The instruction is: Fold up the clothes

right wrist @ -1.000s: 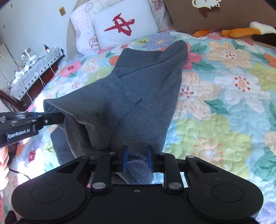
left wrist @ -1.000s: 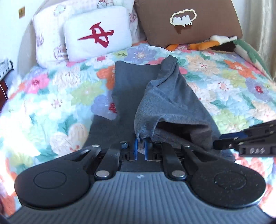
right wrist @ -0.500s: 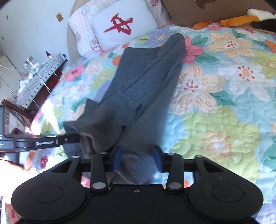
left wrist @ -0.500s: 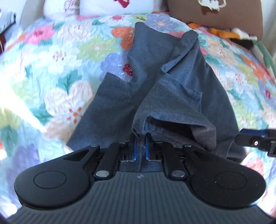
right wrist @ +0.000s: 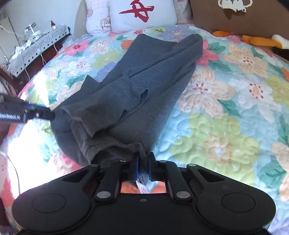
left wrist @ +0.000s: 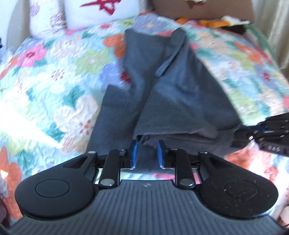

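Right claw [right wrist: 144, 167] clamped on near hem of dark grey garment [right wrist: 137, 94], fabric bunched between the blue pads, white label hanging below. Garment lies half-folded, lengthwise, on floral quilt [right wrist: 225, 112] of bed, far end rolled over. Left claw [right wrist: 38, 114] at left edge, tip touching garment's left corner; open or not unclear. White pillow with red mark [right wrist: 142, 15] and brown cushion [right wrist: 234, 16] at headboard.

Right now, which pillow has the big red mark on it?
The plain white pillow at the head of the bed, in front. The pale patterned pillow behind it has only faint drawings, and the brown pillow shows a cream-and-brown picture.
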`<action>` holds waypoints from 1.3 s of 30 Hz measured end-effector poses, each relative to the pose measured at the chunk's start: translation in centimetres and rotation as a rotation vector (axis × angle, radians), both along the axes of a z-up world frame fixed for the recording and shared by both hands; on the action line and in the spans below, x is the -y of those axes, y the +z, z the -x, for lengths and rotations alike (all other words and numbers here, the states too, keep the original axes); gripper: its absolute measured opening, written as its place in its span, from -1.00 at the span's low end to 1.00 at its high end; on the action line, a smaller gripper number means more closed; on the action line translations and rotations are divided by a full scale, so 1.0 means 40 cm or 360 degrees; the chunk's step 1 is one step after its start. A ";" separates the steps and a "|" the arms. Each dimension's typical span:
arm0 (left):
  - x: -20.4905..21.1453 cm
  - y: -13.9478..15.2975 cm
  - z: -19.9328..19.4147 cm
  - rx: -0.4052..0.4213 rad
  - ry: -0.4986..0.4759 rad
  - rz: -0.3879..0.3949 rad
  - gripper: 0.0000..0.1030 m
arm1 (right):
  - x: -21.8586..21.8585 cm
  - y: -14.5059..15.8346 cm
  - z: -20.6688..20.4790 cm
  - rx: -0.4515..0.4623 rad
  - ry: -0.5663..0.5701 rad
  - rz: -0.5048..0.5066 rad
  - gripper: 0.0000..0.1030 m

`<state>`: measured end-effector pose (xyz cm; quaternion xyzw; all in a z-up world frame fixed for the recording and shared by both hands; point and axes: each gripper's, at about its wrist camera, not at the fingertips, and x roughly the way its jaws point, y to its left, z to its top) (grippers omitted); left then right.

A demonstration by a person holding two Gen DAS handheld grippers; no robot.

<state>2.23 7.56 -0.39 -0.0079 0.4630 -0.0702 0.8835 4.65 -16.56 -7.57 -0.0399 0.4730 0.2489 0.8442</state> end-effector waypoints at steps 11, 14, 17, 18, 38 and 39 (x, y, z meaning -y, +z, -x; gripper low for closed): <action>0.076 -0.051 -0.027 0.0065 -0.0393 0.0050 -0.20 | -0.010 0.055 0.061 0.0241 0.0123 0.0174 -0.60; 0.087 -0.059 -0.039 0.0059 -0.0477 0.0049 -0.05 | -0.026 0.073 0.072 0.0369 0.0191 0.0140 -0.46; 0.095 -0.075 -0.054 0.0058 -0.0534 0.0060 0.02 | -0.052 0.063 0.078 0.0415 0.0349 0.0146 -0.25; 0.100 -0.080 -0.058 0.0056 -0.0551 0.0055 0.02 | -0.060 0.055 0.081 0.0424 0.0387 0.0169 -0.13; -0.044 -0.034 -0.072 0.0142 0.0089 0.0232 -0.93 | -0.101 0.012 0.079 0.0311 0.0377 0.0169 -1.00; -0.074 -0.026 -0.065 0.0148 0.0175 0.0258 -0.93 | -0.091 0.017 0.077 0.0292 0.0343 0.0158 -1.00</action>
